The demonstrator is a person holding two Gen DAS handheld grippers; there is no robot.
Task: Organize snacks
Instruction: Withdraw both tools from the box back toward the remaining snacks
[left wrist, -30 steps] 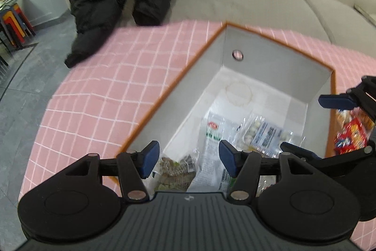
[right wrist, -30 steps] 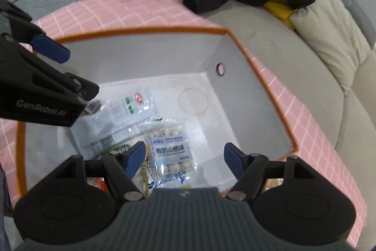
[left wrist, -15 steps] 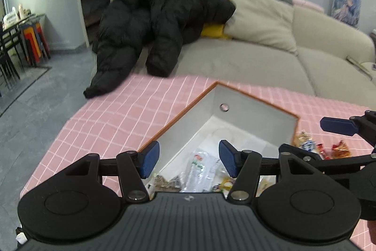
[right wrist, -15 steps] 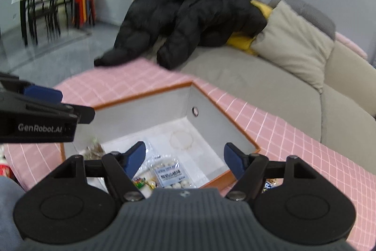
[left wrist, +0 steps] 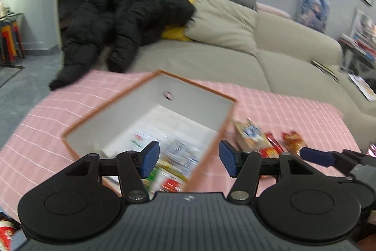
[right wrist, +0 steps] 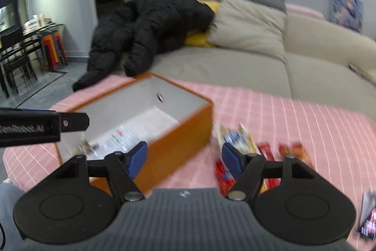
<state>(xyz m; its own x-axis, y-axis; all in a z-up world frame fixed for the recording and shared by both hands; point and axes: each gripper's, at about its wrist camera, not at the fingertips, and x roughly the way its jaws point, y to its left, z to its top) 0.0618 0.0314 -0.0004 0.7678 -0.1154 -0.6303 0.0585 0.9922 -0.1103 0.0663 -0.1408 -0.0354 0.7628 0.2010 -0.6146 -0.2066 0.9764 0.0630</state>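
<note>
I see a surface (left wrist: 277, 109) under a pink checked cloth, with a beige sofa (right wrist: 235, 67) behind it carrying a black puffer coat (left wrist: 131, 15), a yellow cushion (right wrist: 199, 39) and a pale pillow (left wrist: 223, 20). Dark chairs (right wrist: 16, 58) stand by a far wall, and pictures hang above the sofa.

An orange box (right wrist: 183, 140) with a grey lining sits on the cloth. Through my left camera the box lies just ahead of and between the fingers, and blurred snack packets (left wrist: 174, 157) lie on its floor. More loose snacks (right wrist: 265, 154) lie on the cloth beside the box; in my right camera they sit just beyond the right-hand finger, while the box corner sits between the fingers.

My left gripper (left wrist: 188, 158) tilts down over the box, its fingers spread wide with nothing pinched. My right gripper (right wrist: 184, 158) also tilts down, over the box's outer corner; its fingers have just been drawing in, yet a clear gap remains and nothing is gripped. Each gripper shows at the edge of the other's view.
</note>
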